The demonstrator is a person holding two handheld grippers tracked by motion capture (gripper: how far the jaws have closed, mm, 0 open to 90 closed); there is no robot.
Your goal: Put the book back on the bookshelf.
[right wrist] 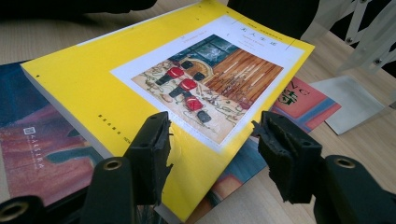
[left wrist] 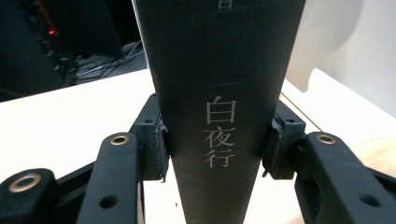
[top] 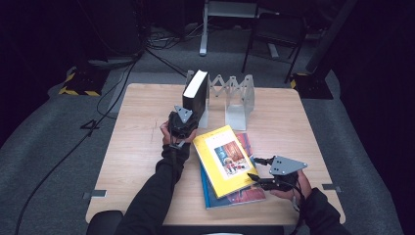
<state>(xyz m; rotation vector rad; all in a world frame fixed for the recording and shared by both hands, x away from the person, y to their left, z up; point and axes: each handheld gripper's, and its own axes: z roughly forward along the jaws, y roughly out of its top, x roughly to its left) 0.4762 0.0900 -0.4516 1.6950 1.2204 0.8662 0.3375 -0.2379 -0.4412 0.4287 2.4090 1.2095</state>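
Black book [left wrist: 219, 93] standing upright between my left gripper's [top: 182, 122] pads, spine facing me, both pads pressed against its covers — I'm pinching it low down. My left forearm reaches straight ahead over the wooden table [top: 142, 142], hand wrapped around the gripper body, jaws pointing forward at the book, which stands against the white folding bookstand [top: 230, 95] just beyond. Off to my right, my other hand sits low near the table's edge, wrist turned inward, right gripper [top: 254, 169] pointing left. Its jaws are spread, nothing clamped; the yellow book [right wrist: 93, 88] lies just ahead of them, its near corner reaching between the pads, stacked on a blue book [right wrist: 28, 140].
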